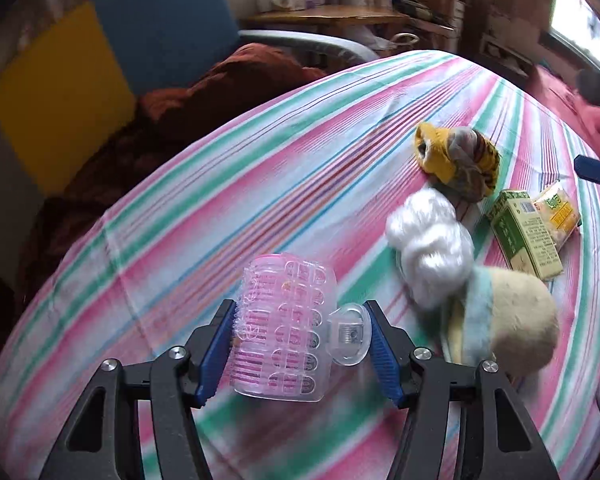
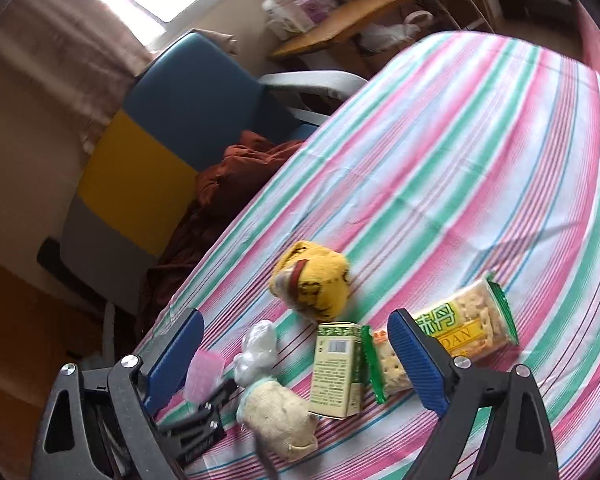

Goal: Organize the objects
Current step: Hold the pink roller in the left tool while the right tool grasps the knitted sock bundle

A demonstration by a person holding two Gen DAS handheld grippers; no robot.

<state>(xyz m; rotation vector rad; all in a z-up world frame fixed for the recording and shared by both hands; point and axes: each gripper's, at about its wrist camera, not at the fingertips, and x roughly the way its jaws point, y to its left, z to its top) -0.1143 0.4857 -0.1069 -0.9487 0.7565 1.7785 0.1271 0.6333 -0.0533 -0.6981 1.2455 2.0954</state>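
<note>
My left gripper [image 1: 302, 332] is shut on a pink see-through hair roller with a clear clip [image 1: 286, 330], held just above the striped cloth. To its right lie a white tuft [image 1: 430, 246], a beige plush piece [image 1: 516, 322], a green box [image 1: 524, 234], a cracker pack [image 1: 558, 210] and a yellow rolled sock [image 1: 456, 158]. My right gripper [image 2: 296, 354] is open and empty above the same group: white tuft [image 2: 256, 350], plush piece [image 2: 278, 426], green box [image 2: 338, 368], cracker pack [image 2: 460, 326], sock [image 2: 310, 280]. The roller [image 2: 204, 374] and left gripper show at lower left there.
The striped cloth [image 1: 260, 184] covers a table that drops off at the left. A blue, yellow and grey chair [image 1: 100, 80] with a brown blanket [image 1: 204, 96] stands beyond that edge. A wooden shelf [image 1: 324, 14] with boxes is behind.
</note>
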